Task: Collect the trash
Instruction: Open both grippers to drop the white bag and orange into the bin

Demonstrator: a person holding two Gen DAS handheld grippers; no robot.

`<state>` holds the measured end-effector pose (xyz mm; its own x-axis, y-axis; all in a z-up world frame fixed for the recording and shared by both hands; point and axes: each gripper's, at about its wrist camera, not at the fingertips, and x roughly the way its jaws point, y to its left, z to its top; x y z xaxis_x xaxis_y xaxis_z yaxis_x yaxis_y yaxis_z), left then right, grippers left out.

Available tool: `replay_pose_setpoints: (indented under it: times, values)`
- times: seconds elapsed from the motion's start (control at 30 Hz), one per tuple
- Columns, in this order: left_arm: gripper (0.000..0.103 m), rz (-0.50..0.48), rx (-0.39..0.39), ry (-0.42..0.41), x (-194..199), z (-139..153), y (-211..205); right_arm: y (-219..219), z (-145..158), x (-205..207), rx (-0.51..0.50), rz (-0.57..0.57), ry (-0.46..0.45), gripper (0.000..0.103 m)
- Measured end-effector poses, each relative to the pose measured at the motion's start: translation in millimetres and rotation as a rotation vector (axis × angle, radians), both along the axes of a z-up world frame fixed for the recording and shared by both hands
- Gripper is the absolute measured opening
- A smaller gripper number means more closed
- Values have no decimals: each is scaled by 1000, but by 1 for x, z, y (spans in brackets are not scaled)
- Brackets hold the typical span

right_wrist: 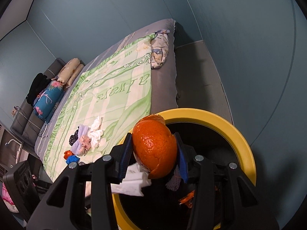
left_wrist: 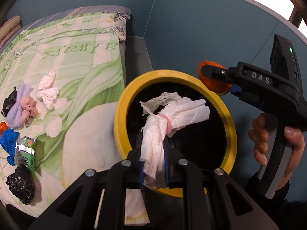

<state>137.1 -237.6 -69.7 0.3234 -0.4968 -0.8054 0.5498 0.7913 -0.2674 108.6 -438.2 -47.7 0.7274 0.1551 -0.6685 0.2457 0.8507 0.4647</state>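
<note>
Pinched between the blue pads of the left gripper (left_wrist: 154, 169), a white tissue wad (left_wrist: 172, 115) tied with a pink band hangs right over the dark mouth of the yellow-rimmed bin (left_wrist: 122, 103). Across the bin, the right gripper (right_wrist: 154, 153) clamps its fingers on a piece of orange peel (right_wrist: 155, 145), held above the near rim. Both pieces look ready to drop. To do it well, each should sit clearly inside the rim before the fingers part; the peel looks closest to the edge, so nudging it inward seems wise. Tissue may cling to the pads, so opening wide probably helps. More trash waits on the bed (left_wrist: 80, 44): black bags (left_wrist: 20, 188), a foil wrapper (left_wrist: 26, 151), and bundled tissues (left_wrist: 48, 90).
</note>
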Motion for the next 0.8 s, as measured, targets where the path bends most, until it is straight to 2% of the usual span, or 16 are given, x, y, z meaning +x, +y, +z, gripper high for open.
replay_pose_setpoints:
  times: [0.2,0.3,0.37,0.57,0.8]
  values:
    - [14,-19,-17,18,-3,-5,-5,-2,-3,2,8,-5,3,43]
    - [17,-29,-26,10,-7,-4,-6,-3,-4,3,12,-13,0,48]
    - [30,-27,-33,8,-8,-3,-5,-5,-3,3,13,-21,-5,52]
    - [51,-18,-45,-10,-9,1,-2,-10,0,0,18,-44,-14,54]
    - [64,-5,-39,-44,-9,7,2,-11,2,0,22,-39,-22,55]
